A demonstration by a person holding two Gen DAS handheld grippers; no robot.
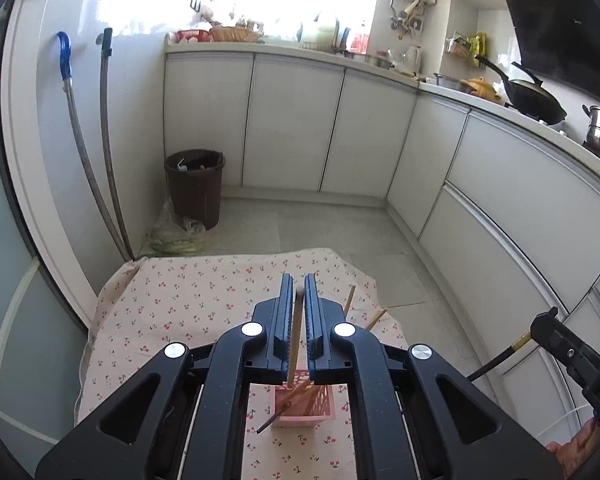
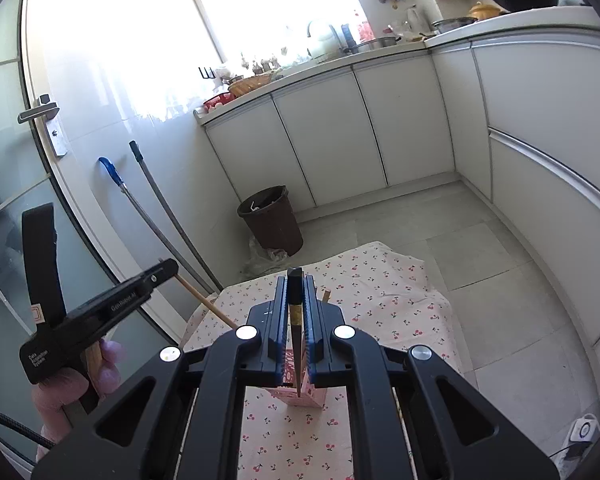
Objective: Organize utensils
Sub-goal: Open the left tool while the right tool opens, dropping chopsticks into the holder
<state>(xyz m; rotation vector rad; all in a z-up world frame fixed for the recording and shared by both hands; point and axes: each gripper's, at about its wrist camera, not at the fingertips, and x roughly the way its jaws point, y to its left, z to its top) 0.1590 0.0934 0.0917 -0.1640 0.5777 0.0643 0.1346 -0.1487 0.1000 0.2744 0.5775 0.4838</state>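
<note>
**Two chopsticks in hand over the pink basket**

Left gripper [image 1: 299, 300]: jaws stand a little apart with a pale wooden chopstick [image 1: 296, 336] upright between them. A thin gap shows on both sides of the stick, so it looks let go or barely pinched rather than clamped; its lower end drops into the pink basket [image 1: 305, 410] at 6 o'clock of the fingertips.

Right gripper [image 2: 296, 300]: clenched on a dark chopstick [image 2: 296, 320] with a gold band near the top. It hangs tip down, and the tip sits over the basket mouth [image 2: 300, 394].

Handling, as a judgement: chopsticks are light, stiff, thin and smooth, so they are likely to swivel or slide in flat pads. Best taken near the thick upper end, as here, so the tip hangs straight down for dropping in. The basket is light perforated plastic and could tip or skid on the cloth if a stick levers against its wall.

Counts: two grippers, two chopsticks held or between jaws. In the basket, several more sticks lean crossed; I count roughly three or four, with some overlap. One dark tip [image 1: 266, 424] pokes out at the basket's 8 o'clock. Two stick ends [image 1: 350, 300] show past the left gripper at 2 o'clock. One basket.

It stands on a surface with a cherry-print cloth [image 1: 188, 300]. Further off, at 11 o'clock, one brown bin [image 1: 195, 186] on the floor; beyond that, white cabinets [image 1: 292, 120].
</note>
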